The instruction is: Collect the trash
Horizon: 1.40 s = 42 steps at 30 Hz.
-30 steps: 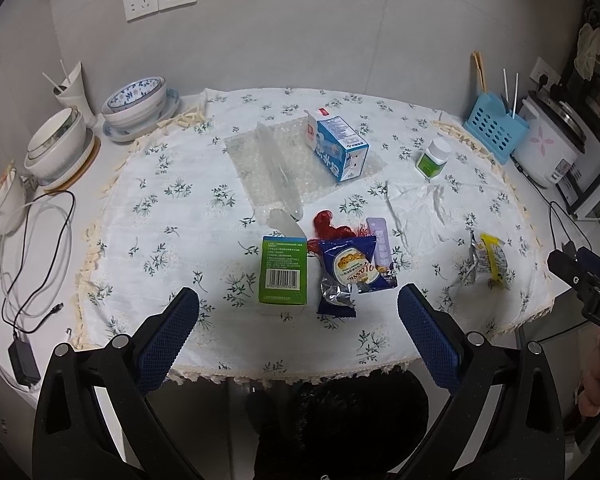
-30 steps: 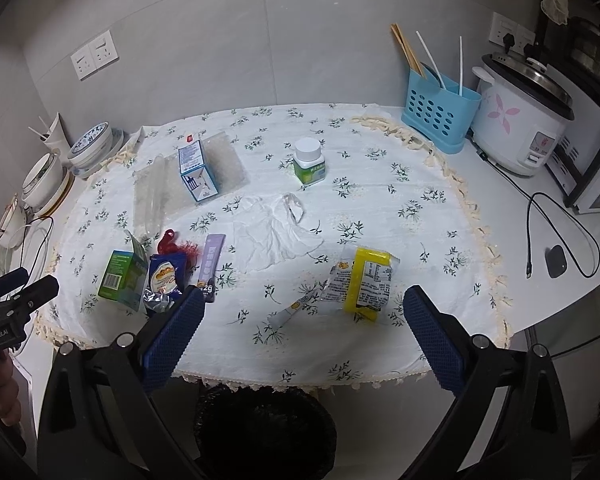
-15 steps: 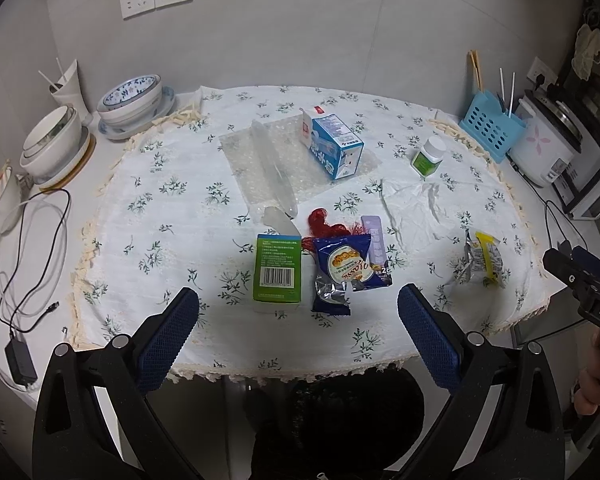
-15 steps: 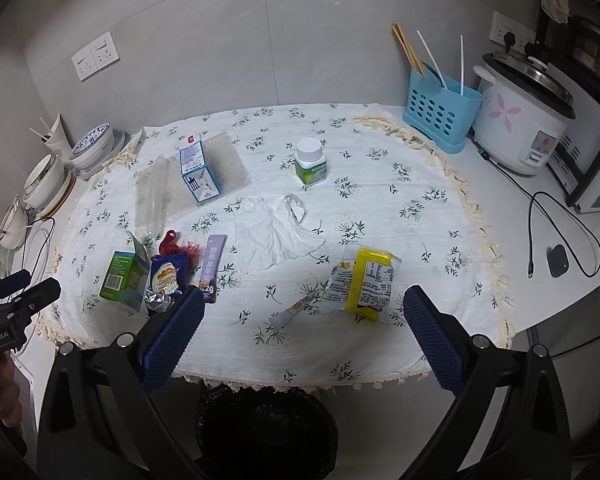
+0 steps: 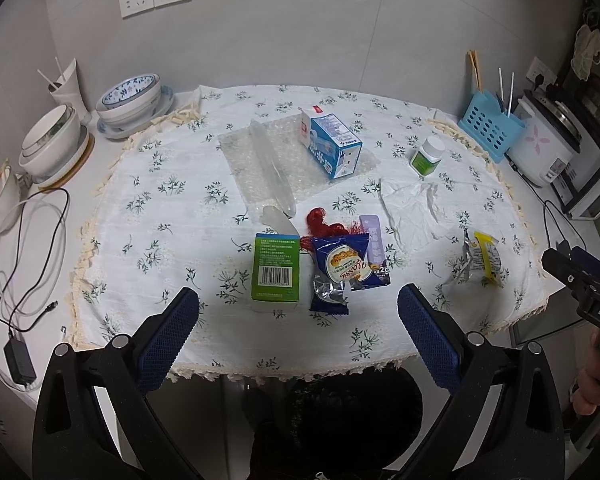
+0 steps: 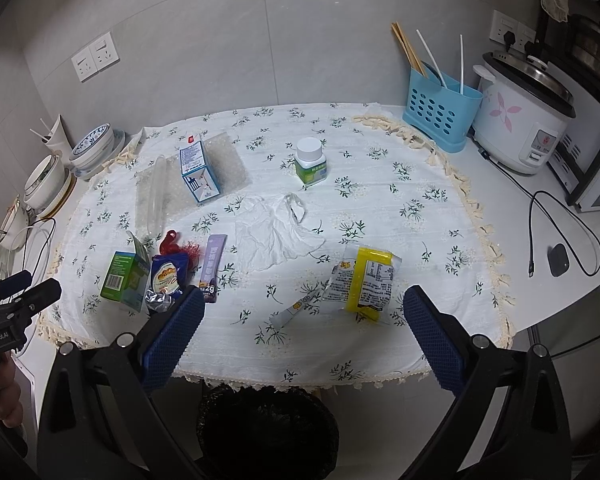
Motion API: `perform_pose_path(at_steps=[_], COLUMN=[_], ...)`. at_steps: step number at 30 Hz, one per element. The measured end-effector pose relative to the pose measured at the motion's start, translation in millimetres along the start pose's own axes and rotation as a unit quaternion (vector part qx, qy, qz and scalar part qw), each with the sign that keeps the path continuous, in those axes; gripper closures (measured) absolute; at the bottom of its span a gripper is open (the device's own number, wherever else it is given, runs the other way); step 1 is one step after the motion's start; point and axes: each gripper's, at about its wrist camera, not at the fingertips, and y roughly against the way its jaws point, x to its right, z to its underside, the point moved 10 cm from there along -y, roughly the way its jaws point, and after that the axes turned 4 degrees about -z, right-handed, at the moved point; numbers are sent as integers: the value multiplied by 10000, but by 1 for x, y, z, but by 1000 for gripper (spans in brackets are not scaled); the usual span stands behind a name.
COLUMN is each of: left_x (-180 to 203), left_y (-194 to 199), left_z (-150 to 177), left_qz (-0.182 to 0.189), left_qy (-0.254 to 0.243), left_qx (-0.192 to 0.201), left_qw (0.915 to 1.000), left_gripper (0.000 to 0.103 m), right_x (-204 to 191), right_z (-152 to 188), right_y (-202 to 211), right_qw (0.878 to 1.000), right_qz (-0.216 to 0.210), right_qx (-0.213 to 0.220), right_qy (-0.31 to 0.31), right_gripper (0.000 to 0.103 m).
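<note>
Trash lies on the floral tablecloth (image 5: 172,224): a green box (image 5: 277,271), a blue snack wrapper (image 5: 342,274), red netting (image 5: 320,222), a purple sachet (image 5: 374,246), a crumpled tissue (image 5: 414,210), a yellow wrapper (image 6: 370,278), a small stick sachet (image 6: 298,306), a blue-white carton (image 5: 332,146) on bubble wrap (image 5: 256,164), and a green pill bottle (image 6: 310,164). A black bin (image 6: 268,432) stands under the table's front edge. My left gripper (image 5: 298,326) and right gripper (image 6: 304,330) are both open and empty, held before the front edge.
Stacked bowls (image 5: 130,98) and cables (image 5: 28,248) sit at the left. A blue utensil holder (image 6: 440,112), a rice cooker (image 6: 526,120) and a black cable (image 6: 556,240) sit at the right.
Both grippers have drawn slightly back and up from the table; the objects have not moved.
</note>
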Motion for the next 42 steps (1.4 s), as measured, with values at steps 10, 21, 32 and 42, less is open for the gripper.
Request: perform_pose_path(at_steps=[10, 21, 32, 42], left_x=[0, -3, -30, -36], left_y=[0, -4, -49, -103], left_z=[0, 3, 6, 7], left_qz=[10, 22, -46, 29], left_qy=[3, 49, 98, -56], left_qx=[2, -30, -413, -798], left_qw=[10000, 10000, 9991, 9968], left_gripper=[6, 6, 6, 8], right_x=[0, -9, -58, -67], right_z=[0, -2, 9, 29], right_y=[1, -2, -51, -102], right_qw=[10000, 10000, 9974, 9943], right_qz=[-13, -24, -271, -93], right_qx=[5, -31, -456, -935], right_qy=[0, 81, 496, 508], right_gripper=[7, 7, 7, 7])
